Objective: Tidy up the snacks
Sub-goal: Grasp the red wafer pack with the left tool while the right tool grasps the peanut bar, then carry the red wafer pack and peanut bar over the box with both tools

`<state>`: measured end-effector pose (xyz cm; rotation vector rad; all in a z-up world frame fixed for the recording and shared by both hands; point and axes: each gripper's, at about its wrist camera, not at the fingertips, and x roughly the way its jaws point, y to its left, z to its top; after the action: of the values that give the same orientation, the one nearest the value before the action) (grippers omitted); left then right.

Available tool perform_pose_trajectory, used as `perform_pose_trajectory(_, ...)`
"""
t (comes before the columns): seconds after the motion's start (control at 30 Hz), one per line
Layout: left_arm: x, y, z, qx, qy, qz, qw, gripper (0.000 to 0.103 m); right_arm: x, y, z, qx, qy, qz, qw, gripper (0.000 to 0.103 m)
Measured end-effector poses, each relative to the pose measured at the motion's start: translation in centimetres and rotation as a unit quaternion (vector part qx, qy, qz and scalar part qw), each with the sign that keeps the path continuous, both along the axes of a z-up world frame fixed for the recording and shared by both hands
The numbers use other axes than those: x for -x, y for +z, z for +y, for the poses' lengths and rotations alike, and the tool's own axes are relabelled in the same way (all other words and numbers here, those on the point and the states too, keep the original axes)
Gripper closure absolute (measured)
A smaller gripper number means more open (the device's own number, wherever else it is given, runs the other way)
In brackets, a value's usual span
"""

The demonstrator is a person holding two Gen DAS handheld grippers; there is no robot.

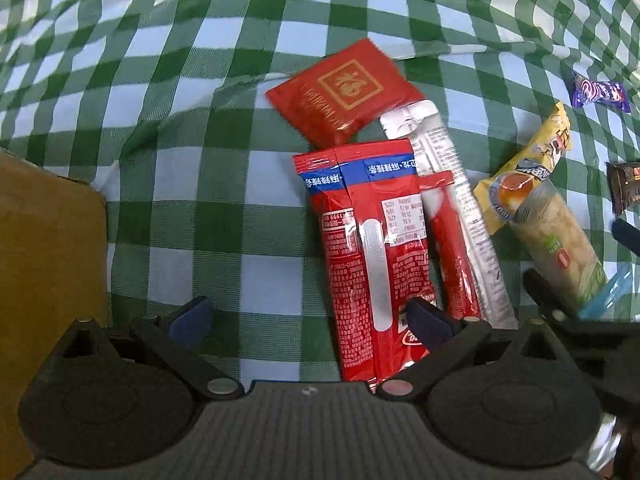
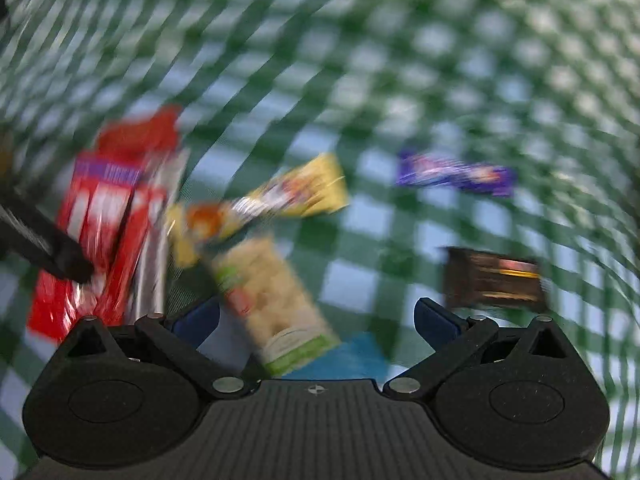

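Snacks lie on a green checked cloth [image 1: 200,208]. In the left wrist view a big red packet [image 1: 368,240] lies between my open left gripper's [image 1: 308,316] fingers, its right finger [image 1: 428,320] over the packet. Beside it lie a thin red stick [image 1: 452,256], a silver stick [image 1: 460,200], a flat red sachet [image 1: 344,92] and a yellow cracker pack [image 1: 540,208]. The right wrist view is blurred: my right gripper [image 2: 316,320] is open above the cracker pack [image 2: 272,292], touching nothing. The red packet [image 2: 100,216] lies at its left.
A cardboard box [image 1: 48,272] stands at the left in the left wrist view. A purple candy [image 1: 600,94] [image 2: 456,172] and a brown bar [image 1: 624,188] [image 2: 492,280] lie to the right. A blue wrapper [image 2: 348,356] lies under the cracker pack.
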<state>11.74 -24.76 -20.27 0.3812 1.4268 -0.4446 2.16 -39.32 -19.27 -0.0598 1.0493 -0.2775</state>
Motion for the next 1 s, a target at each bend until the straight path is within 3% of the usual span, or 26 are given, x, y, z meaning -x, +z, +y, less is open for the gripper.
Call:
perform_pose_trajectory(0.07, -0.5, 0.0, 0.1, -0.002, -0.002, 0.01, 0.9999, 0.0, -1.2, -0.3, 0.0, 0.002, 0.018, 0.023, 1.0, 0.001)
perform_pose_trajectory(0.2, -0.6, 0.7, -1.3, 0.003, -0.027, 0.001, 0.9996, 0.0, -2.7, 0.9, -0.7, 0.021, 0.016, 0.024, 0.999, 0.001)
perform_pose_trajectory(0.3, -0.8, 0.1, -2.7, 0.008, -0.053, 0.044, 0.9976, 0.0, -3.7, -0.2, -1.1, 0.018, 0.029, 0.072, 0.997, 0.001)
perform_pose_trajectory(0.33, -0.6, -0.1, -3.0, -0.002, -0.066, 0.041, 0.997, 0.0, -3.5, -0.2, -1.1, 0.018, 0.035, 0.061, 0.997, 0.001)
perform_pose_trajectory(0.37, -0.4, -0.1, -3.0, -0.009, -0.076, 0.026, 0.9967, 0.007, -3.3, -0.1, -0.9, 0.014, 0.044, 0.057, 0.997, 0.006)
perform_pose_trajectory(0.4, -0.1, 0.3, -3.1, -0.016, -0.078, 0.004, 0.9968, 0.014, -2.7, 0.1, -0.8, -0.004, 0.054, 0.048, 0.997, 0.027)
perform_pose_trajectory(0.47, 0.6, 1.7, -2.3, 0.002, -0.074, -0.023, 0.997, 0.051, -1.7, 0.8, -0.6, -0.033, 0.07, 0.031, 0.997, 0.064)
perform_pose_trajectory(0.57, 0.5, 3.1, -0.5, 0.028, -0.052, -0.015, 0.9981, 0.053, 0.7, 1.1, 0.9, 0.021, 0.084, 0.016, 0.996, 0.065)
perform_pose_trajectory(0.67, 1.4, 5.4, 1.5, 0.047, -0.057, -0.032, 0.9967, 0.054, 3.8, 2.7, 0.5, 0.011, 0.054, -0.044, 0.998, 0.065)
perform_pose_trajectory(0.73, 2.3, 6.6, 1.9, 0.066, -0.062, -0.043, 0.995, 0.054, 6.0, 4.6, 0.3, 0.006, 0.016, -0.113, 0.993, 0.065)
perform_pose_trajectory(0.87, 4.5, 10.4, 4.0, 0.103, -0.071, -0.069, 0.9897, 0.054, 8.7, 8.3, 0.0, 0.007, -0.067, -0.218, 0.974, 0.065)
perform_pose_trajectory(1.0, 7.1, 15.0, 6.3, 0.137, -0.089, -0.112, 0.9802, 0.054, 10.8, 13.1, 0.1, -0.01, -0.119, -0.29, 0.949, 0.065)
